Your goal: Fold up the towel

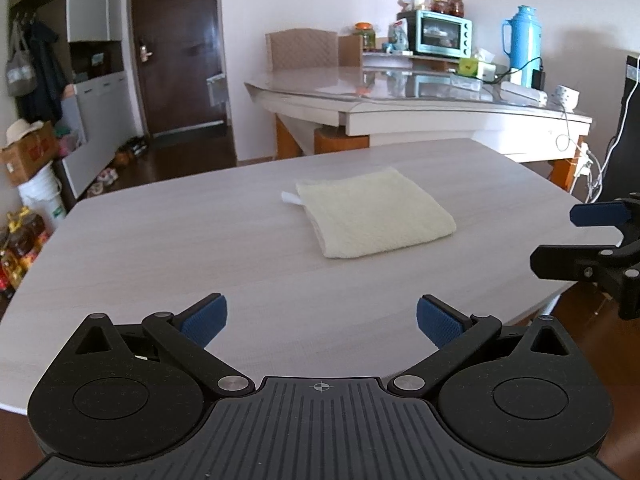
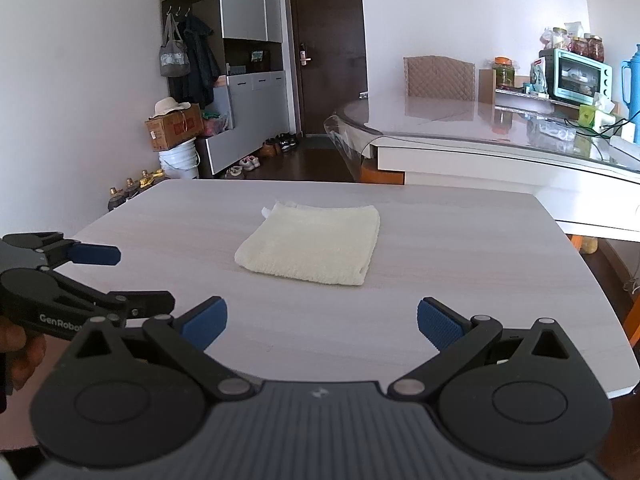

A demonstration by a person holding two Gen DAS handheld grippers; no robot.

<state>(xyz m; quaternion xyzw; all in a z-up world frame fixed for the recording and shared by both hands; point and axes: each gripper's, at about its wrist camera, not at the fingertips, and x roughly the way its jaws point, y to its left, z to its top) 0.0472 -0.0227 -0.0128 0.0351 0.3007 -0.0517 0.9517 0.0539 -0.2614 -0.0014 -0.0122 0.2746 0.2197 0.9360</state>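
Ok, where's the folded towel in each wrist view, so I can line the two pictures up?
Left wrist: towel just right of centre, beyond the open left gripper.
Right wrist: towel centre, beyond the open right gripper.
Shared landmark: the teal toaster oven on the far table.

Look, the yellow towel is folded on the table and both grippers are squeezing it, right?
Not quite. The towel is folded on the table, but both grippers, left and right, are open and away from it, as both wrist views show.
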